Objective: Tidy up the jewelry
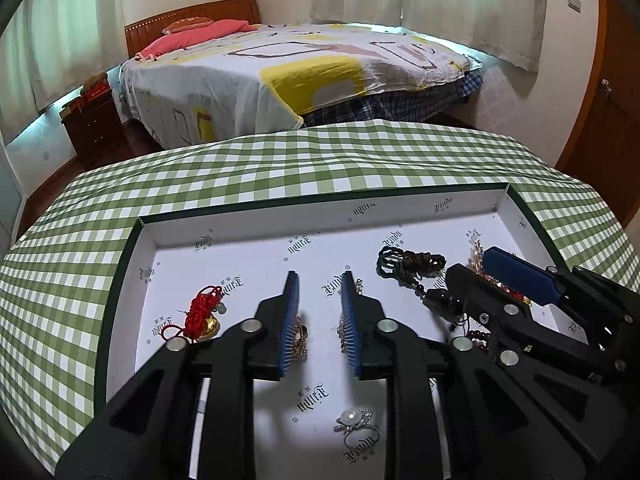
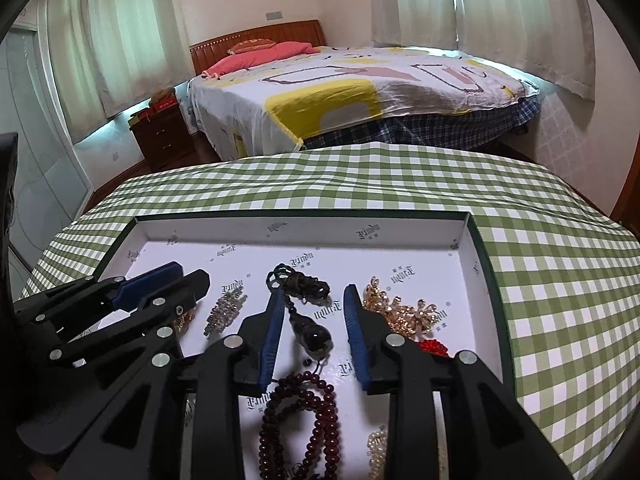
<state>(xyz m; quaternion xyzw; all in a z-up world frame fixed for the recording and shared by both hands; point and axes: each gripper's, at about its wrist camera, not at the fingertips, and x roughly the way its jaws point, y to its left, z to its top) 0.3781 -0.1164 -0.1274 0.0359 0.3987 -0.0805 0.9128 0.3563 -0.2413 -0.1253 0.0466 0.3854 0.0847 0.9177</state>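
A: Where do we stand? All the jewelry sits in the shallow white-lined box (image 2: pixel 476 280) on the green gingham tabletop (image 2: pixel 560 280), and we take that box as our landmark.

B: Our right gripper (image 2: pixel 312 320) is spread wide over the middle of the box, holding nothing. The dark glossy pendant (image 2: pixel 316 338) lies between its blue pads, with the maroon bead strand (image 2: pixel 304 412) trailing toward the near edge of the box and a dark knotted cord (image 2: pixel 300 280) running toward the far wall.

A: And our left gripper (image 1: pixel 318 320) hovers over the box's left half, also open and empty. A gold filigree piece (image 1: pixel 298 338) shows just behind its left pad, a silvery clip (image 2: pixel 226 308) by the other, and the pearl ring (image 1: pixel 356 424) nearer the near edge. The red knotted charm with the gold bell (image 1: pixel 202 318) lies toward the left wall.

B: What could go wrong, we think, is closing on the pendant and dragging the beads and cord along, since they seem strung together

A: Yes, and the trailing strand could sweep the gold flower brooch (image 2: pixel 400 308) or the pearl cluster (image 2: pixel 378 452) by the right wall. Our grippers are also close; crossing paths might knock the clip
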